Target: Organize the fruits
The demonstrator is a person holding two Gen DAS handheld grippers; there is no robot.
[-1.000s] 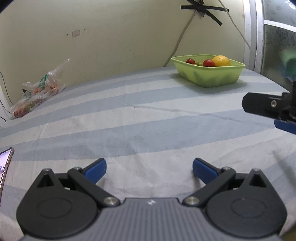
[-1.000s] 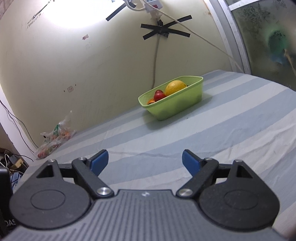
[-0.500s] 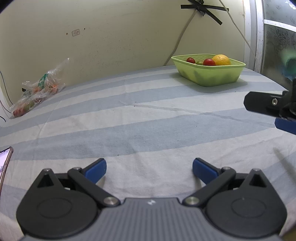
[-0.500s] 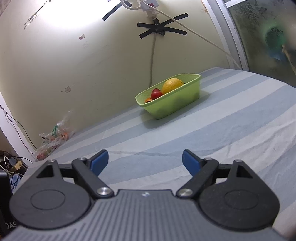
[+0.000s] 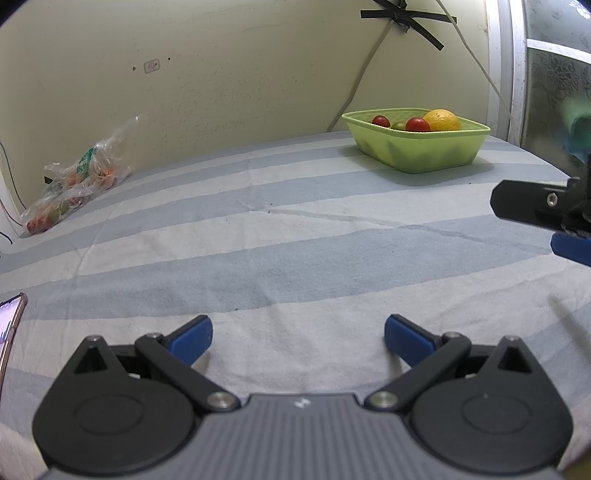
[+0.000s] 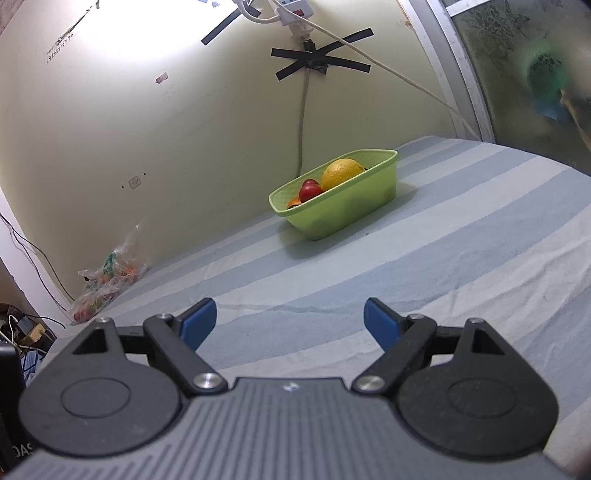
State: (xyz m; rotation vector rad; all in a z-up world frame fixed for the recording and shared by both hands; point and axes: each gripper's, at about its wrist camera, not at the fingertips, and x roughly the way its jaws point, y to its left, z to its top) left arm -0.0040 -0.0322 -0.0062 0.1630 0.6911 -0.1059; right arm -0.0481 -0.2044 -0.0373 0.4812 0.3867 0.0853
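Black hand-held gripper [image 5: 298, 334] with blue pads [image 5: 192, 338], silver screws, ribbed grey body

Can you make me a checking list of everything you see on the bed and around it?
Surface: striped bedsheet, wrinkled, mostly bare.
Job's things: green basket near the wall holds an orange, red fruits and a small green one.
Clutter: plastic bag of fruit by the wall; phone at the left edge.
Grippers: left tool open, empty; right tool open, empty.
Cables: cord runs down the wall under black tape; power strip above.
Surroundings: yellowish wall, frosted window.
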